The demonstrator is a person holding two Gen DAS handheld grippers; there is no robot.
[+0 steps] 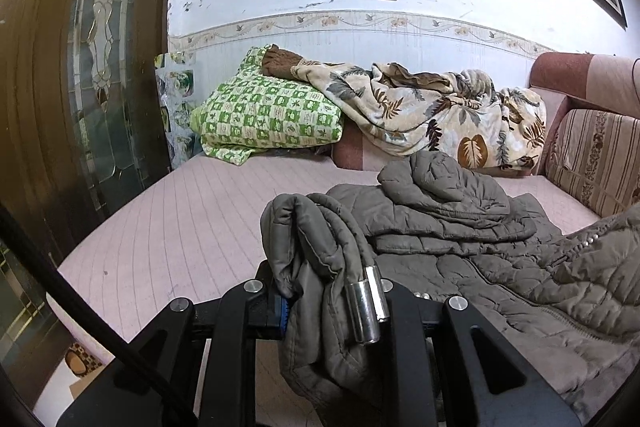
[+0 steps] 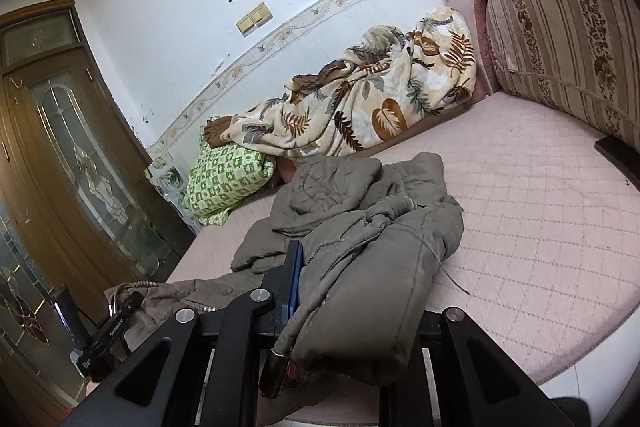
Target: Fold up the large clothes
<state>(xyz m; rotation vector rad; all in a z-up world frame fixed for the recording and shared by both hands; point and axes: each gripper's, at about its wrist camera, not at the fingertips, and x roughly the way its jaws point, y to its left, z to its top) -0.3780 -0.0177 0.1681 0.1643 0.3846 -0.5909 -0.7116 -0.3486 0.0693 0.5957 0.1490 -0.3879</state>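
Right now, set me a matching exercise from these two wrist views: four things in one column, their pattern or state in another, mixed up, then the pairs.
Things
1. quilted jacket
2. blanket
3. pillow
4. back cushion

Pattern or state
A. green and white checks
B. olive grey, gripped by both grippers
C. cream with brown leaf prints, bunched against the wall
D. stripes with flower bands, leaning at the sofa's back

Pairs: 1-B, 2-C, 3-A, 4-D. The left gripper and the right gripper are each shut on the jacket's edge.
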